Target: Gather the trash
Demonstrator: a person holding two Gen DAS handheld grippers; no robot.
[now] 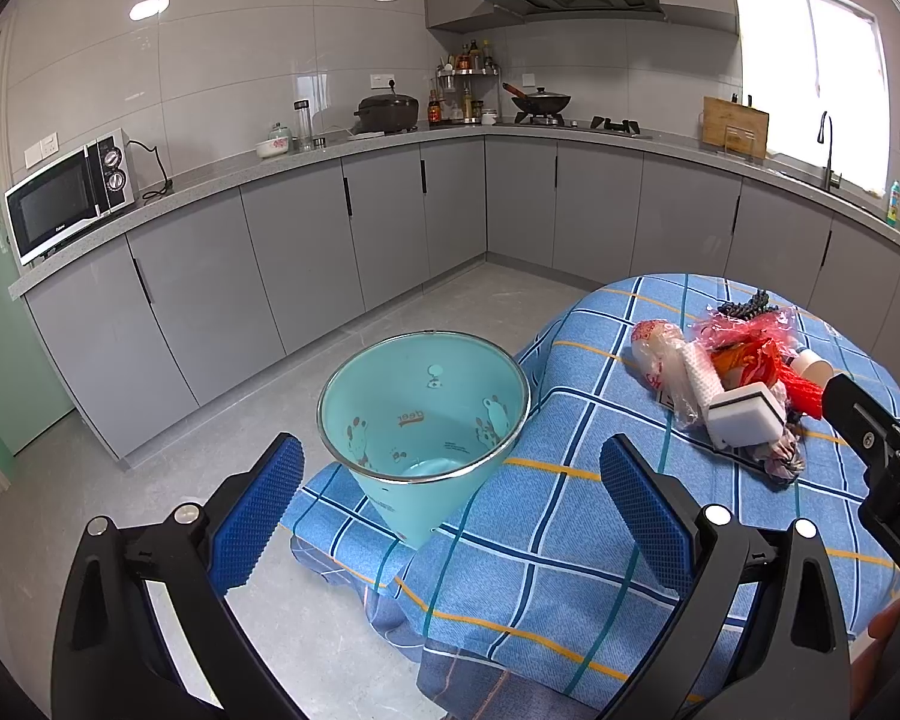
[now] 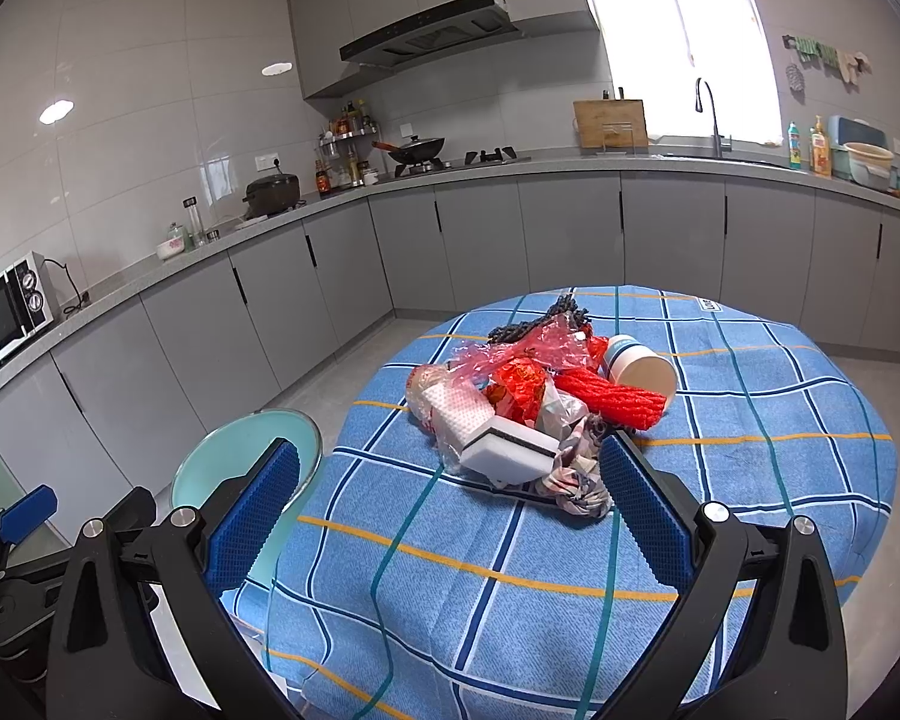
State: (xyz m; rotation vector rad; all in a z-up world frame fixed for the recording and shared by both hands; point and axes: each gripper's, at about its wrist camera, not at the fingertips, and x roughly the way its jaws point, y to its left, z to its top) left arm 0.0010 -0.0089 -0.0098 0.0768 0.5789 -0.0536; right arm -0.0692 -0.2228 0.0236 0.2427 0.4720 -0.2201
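While both tongs stand open and empty, the trash pile lies on the checked counter just ahead of the right tongs, and the teal bin, printed "deer", sits between the left tongs.

You see a woven cloth tablecloth with a matt, slightly coarse weave. The bin to your left looks like smooth turquoise plastic with a shiny metal rim. In the trash pile, the sponge is soft matt foam, the red wrapper is glossy crinkled film, the red netting is ribbed foam mesh, and the cup looks like matt paper. Your gripper pads are rough, dimpled blue rubber on matt black plastic. The far wall tiles are glossy.
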